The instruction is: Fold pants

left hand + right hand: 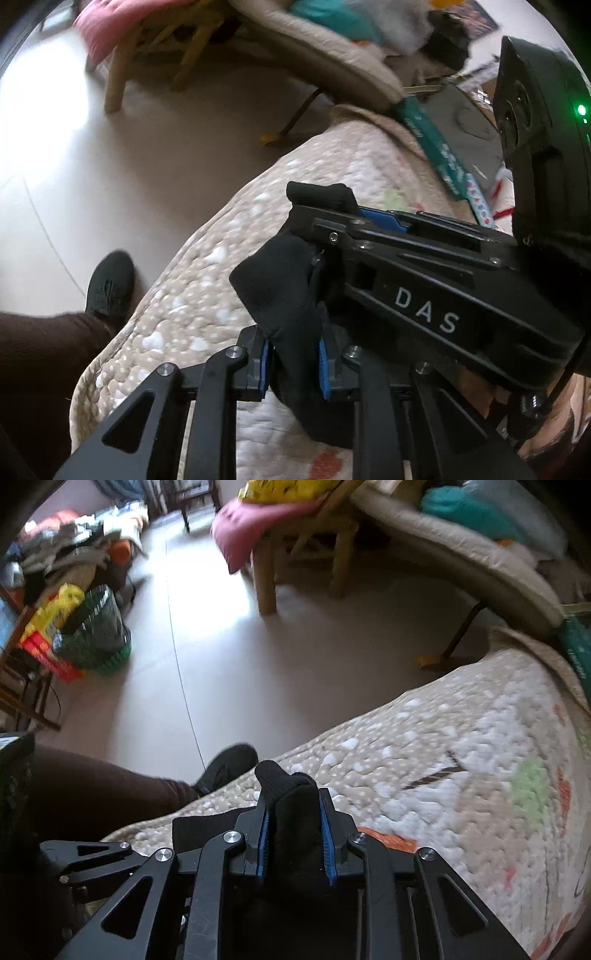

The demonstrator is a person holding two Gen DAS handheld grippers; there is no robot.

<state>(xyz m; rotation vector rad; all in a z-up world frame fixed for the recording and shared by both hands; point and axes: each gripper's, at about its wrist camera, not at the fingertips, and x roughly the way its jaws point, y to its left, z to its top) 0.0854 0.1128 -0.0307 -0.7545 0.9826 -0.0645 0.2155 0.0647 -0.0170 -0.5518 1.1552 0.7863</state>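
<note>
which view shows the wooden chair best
The right wrist view: the chair stands nearly whole, legs on the floor, a pink cushion draped over it. The left wrist view catches only its blurred legs at the top edge.

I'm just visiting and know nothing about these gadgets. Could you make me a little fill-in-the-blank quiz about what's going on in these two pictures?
1. Both grippers, the left gripper and the right gripper, are shut on ____ fabric, the pants.
2. The pads on the fingers are coloured ____.
3. Under the pants lies a beige patterned ____.
4. The white letters on the right gripper read ____.

Missing words: black; blue; quilt; DAS
</note>
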